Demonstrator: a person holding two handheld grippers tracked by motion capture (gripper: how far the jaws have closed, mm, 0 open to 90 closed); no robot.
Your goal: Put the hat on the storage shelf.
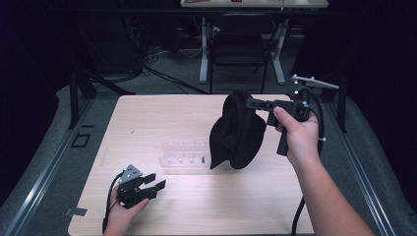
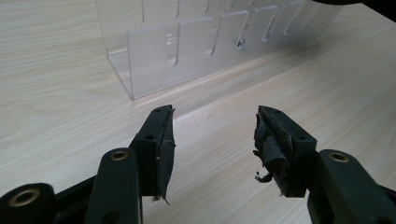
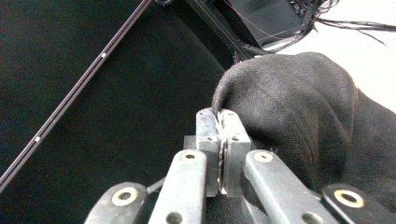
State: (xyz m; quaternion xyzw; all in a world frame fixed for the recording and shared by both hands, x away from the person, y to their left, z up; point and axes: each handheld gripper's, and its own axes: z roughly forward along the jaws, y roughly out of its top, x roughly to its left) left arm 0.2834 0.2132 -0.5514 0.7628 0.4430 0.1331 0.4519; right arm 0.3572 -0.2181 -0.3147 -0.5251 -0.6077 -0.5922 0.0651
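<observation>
Above table (image 1: 147, 128), black cloth (image 1: 238, 132) in right gripper (image 1: 252, 103)

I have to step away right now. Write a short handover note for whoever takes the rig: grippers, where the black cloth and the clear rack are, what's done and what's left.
Right gripper: shut on the black cloth, pinching its top edge; the cloth hangs lifted above the table, near the right end of the clear rack.
Left gripper: open, holding nothing, low over the near left of the table, its fingers aimed at the rack.
Done: cloth picked up and raised.
Left: probably bring the left gripper in for a second hold on the hanging cloth, then set it down or arrange it. Where it should go cannot be told from here.
</observation>
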